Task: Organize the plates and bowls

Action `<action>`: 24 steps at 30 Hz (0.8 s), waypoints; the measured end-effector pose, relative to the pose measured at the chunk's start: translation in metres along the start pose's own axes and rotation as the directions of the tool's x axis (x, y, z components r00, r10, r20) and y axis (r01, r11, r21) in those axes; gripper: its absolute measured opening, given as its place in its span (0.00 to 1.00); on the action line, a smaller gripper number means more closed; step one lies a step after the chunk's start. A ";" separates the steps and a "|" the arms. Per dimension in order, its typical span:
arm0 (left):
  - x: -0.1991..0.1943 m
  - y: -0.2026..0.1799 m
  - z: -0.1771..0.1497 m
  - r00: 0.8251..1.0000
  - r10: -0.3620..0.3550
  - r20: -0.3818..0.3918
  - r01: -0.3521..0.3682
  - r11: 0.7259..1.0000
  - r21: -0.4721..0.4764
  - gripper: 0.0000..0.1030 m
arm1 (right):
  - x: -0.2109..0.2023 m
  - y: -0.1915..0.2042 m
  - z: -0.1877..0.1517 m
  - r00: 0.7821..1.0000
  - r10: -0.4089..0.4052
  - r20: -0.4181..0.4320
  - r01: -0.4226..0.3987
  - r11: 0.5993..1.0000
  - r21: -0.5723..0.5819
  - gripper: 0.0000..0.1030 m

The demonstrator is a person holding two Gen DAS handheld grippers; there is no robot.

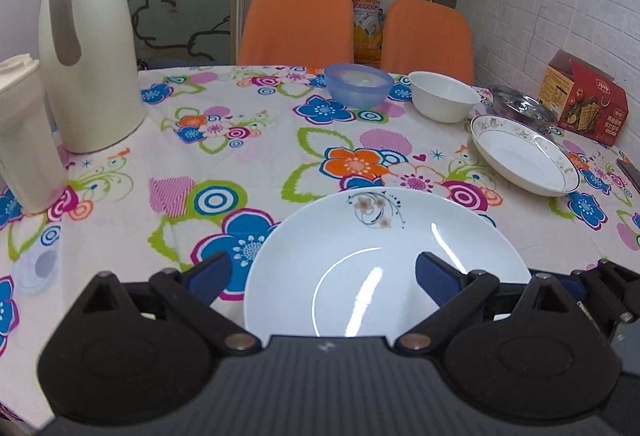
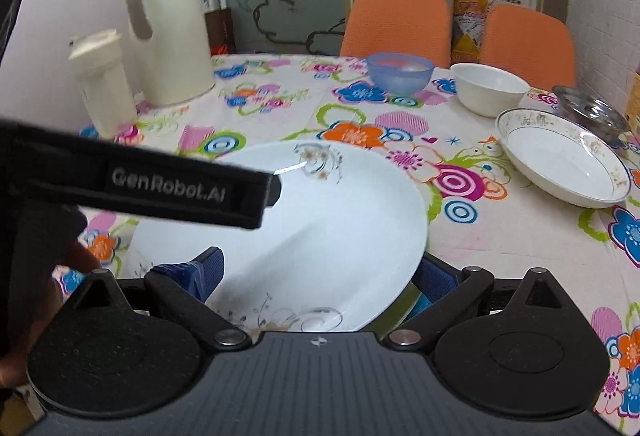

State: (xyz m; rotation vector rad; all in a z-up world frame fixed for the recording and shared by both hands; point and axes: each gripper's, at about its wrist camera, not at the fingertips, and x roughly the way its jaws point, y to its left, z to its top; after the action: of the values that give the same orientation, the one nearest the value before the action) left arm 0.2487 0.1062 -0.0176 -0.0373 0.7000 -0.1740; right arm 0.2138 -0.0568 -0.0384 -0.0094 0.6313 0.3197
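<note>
Both grippers gape wide around the white plate near the worktop's front edge, gripping nothing. The left gripper and right gripper could collide or knock the plate off.

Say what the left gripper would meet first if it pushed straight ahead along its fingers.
The left gripper is open over the near rim of the white floral plate, so it would probably meet that plate first, though its height above the dish is unclear.
</note>
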 end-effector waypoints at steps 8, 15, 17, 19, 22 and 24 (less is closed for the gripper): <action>-0.005 0.000 0.006 1.000 -0.006 0.011 0.007 0.999 -0.035 0.94 | -0.020 -0.012 0.006 0.998 0.003 0.062 -0.005 1.000 0.030 0.85; -0.012 -0.016 0.006 1.000 0.002 0.023 -0.002 1.000 0.010 0.95 | -0.026 -0.038 -0.002 0.998 -0.031 0.052 0.025 0.994 0.109 0.85; -0.012 -0.021 0.007 1.000 -0.001 0.023 0.001 1.000 0.020 0.95 | -0.031 -0.051 -0.006 0.998 -0.049 0.051 0.041 0.989 0.142 0.85; -0.012 -0.027 0.007 1.000 -0.002 0.024 0.001 1.000 0.031 0.95 | -0.036 -0.063 -0.010 0.996 -0.067 0.056 0.056 0.982 0.179 0.85; -0.012 -0.037 0.008 1.000 0.003 0.027 -0.005 0.999 0.049 0.95 | -0.043 -0.083 -0.017 0.993 -0.103 0.062 0.085 0.968 0.237 0.85; -0.012 -0.045 0.010 0.999 0.011 0.030 -0.013 0.998 0.066 0.95 | -0.046 -0.098 -0.023 0.990 -0.128 0.056 0.107 0.953 0.283 0.85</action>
State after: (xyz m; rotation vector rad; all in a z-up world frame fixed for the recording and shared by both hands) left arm 0.2394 0.0632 0.0018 0.0278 0.6640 -0.1846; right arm 0.1945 -0.1659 -0.0386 0.2345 0.5954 0.1128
